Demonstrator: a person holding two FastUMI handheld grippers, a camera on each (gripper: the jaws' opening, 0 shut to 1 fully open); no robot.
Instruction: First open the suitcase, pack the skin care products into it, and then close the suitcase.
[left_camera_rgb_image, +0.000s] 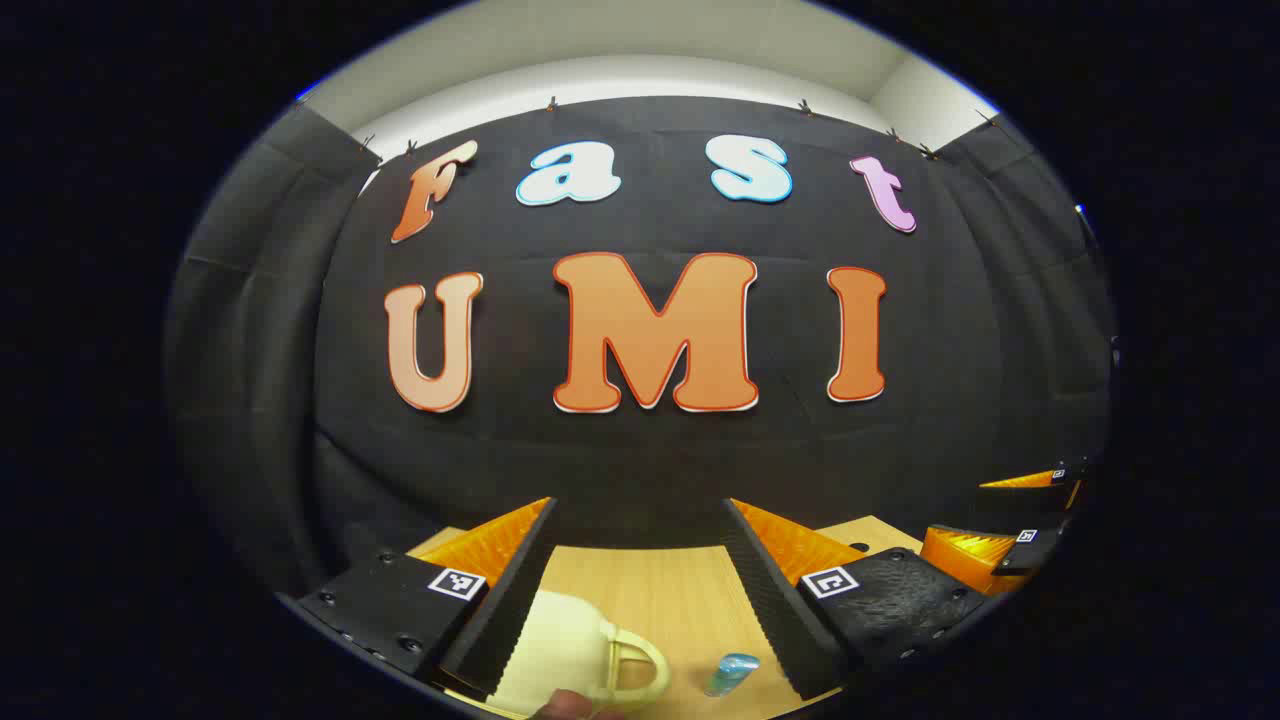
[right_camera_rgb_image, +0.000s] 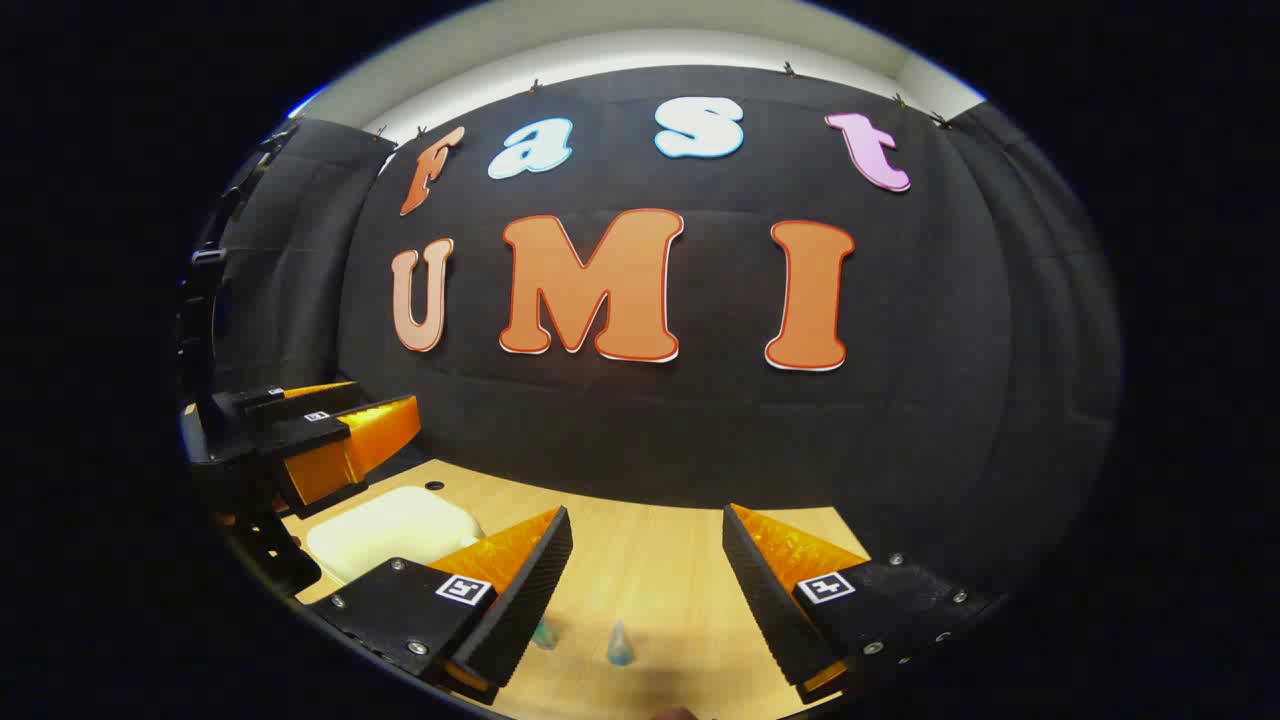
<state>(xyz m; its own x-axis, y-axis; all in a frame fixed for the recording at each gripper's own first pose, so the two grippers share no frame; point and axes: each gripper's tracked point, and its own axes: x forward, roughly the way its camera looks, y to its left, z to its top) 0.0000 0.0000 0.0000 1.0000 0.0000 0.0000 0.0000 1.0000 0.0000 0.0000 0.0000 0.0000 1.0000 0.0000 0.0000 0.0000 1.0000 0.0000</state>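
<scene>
Cream suitcase (left_camera_rgb_image: 560, 655) shut near table edge; left tool (left_camera_rgb_image: 640, 590), right tool (right_camera_rgb_image: 645, 590) both spread.

One suitcase (left_camera_rgb_image: 560, 650); two bottles (right_camera_rgb_image: 619, 643).

A staged recording booth, not a lived-in room: black cloth wall (left_camera_rgb_image: 640, 450) clipped up along its top edge rises right behind a pale wooden bench (left_camera_rgb_image: 650, 600), and above the cloth runs a plain white wall (left_camera_rgb_image: 640, 75).

Black cloth wall (left_camera_rgb_image: 640, 460) behind wooden table (right_camera_rgb_image: 660, 560)
</scene>
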